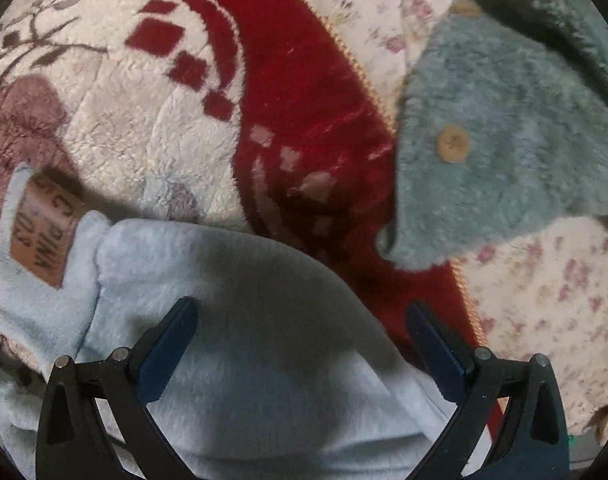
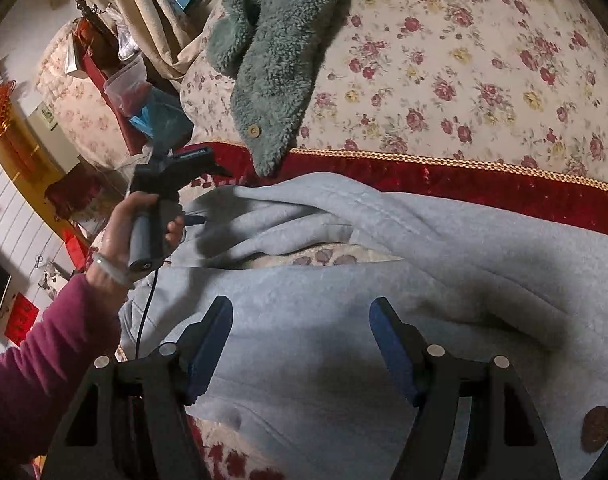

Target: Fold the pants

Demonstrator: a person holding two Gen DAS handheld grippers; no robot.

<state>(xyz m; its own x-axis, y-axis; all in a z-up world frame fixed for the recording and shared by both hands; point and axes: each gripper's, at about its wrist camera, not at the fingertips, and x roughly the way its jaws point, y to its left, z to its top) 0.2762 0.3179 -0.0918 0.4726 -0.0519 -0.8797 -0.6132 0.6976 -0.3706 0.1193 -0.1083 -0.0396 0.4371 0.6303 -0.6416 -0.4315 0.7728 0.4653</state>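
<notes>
Pale blue fleece pants [image 2: 383, 264] lie rumpled across a red and cream blanket [image 1: 304, 92] on a floral bedspread [image 2: 463, 60]. The right gripper [image 2: 302, 344] hangs over them, jaws wide and empty. At nine o'clock, the left gripper [image 1: 302, 344], also wide, hovers above the pants' edge. A teal fuzzy garment [image 2: 272, 60] lies at twelve o'clock.

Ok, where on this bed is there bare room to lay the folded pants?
The flowered quilt is bare to the right of the green fleece jacket and beyond the red blanket edge. Nearer, it is crowded: the grey pants cover the blanket.
</notes>
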